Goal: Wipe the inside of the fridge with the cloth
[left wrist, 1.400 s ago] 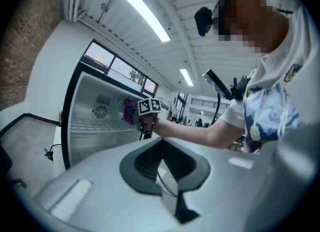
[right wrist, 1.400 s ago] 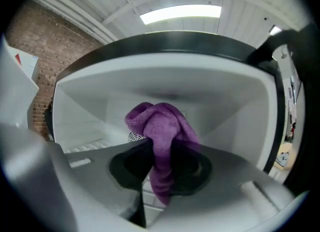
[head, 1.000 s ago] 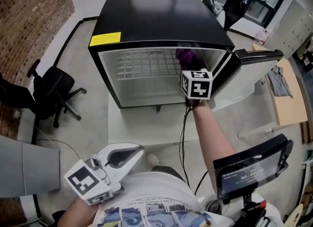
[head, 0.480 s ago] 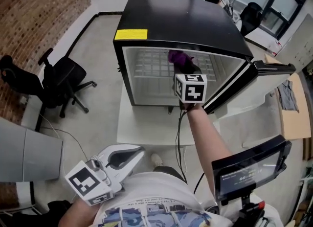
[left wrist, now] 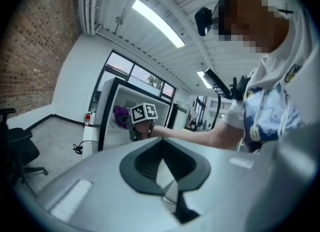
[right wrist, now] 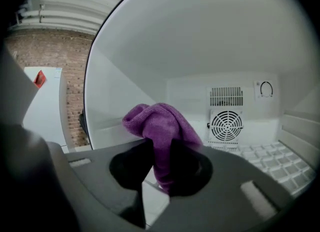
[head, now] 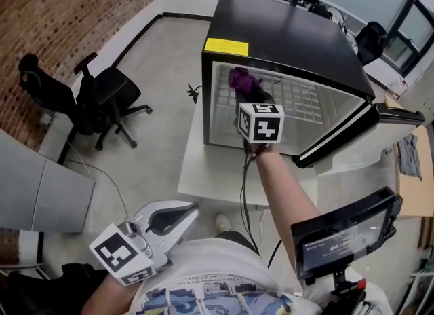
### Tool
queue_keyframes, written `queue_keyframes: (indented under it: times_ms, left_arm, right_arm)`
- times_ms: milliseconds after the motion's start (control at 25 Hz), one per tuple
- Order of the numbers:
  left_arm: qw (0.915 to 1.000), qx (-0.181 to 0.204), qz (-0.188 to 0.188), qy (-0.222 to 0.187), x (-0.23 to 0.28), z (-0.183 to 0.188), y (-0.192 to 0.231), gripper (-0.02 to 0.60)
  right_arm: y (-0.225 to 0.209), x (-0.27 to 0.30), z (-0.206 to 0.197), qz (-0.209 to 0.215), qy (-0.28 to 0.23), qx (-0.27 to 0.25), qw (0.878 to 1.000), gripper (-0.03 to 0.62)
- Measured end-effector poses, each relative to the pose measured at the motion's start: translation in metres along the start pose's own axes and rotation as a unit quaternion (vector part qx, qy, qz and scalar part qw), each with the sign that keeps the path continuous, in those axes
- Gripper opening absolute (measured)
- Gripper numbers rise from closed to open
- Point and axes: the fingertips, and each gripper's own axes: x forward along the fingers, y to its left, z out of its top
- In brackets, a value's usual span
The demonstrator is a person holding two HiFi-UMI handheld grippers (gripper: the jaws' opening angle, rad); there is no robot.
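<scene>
A black mini fridge stands on a white table with its door swung open to the right. My right gripper is shut on a purple cloth and holds it at the fridge's opening, near the left wall. In the right gripper view the purple cloth bunches up between the jaws, with the white interior and a round fan grille behind. My left gripper hangs low by my body, jaws together, holding nothing.
A wire shelf lies inside the fridge. A black office chair stands left on the concrete floor by the brick wall. A small screen sits at lower right. A cable trails by the fridge's left side.
The head view has swung so the fridge now sits further right. My right gripper with the cloth has shifted toward the fridge's left wall. The left gripper has not moved.
</scene>
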Motion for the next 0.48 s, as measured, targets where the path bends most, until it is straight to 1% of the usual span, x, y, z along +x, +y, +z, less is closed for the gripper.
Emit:
queue_keyframes:
  times_ms: [160, 320, 480]
  left_arm:
    - [0.9999, -0.003, 0.013, -0.003, -0.011, -0.002, 0.004, 0.006]
    - [0.9999, 0.000, 0.014, -0.004, -0.017, -0.001, 0.003, 0.006]
    - [0.9999, 0.000, 0.010, -0.003, -0.021, -0.002, 0.003, 0.006]
  right_arm:
    - [0.022, 0.007, 0.003, 0.022, -0.001, 0.004, 1.000, 0.078]
    - [0.037, 0.010, 0.006, 0.043, -0.006, 0.036, 0.998, 0.078]
    - [0.039, 0.005, 0.009, 0.050, -0.013, 0.060, 0.997, 0.078]
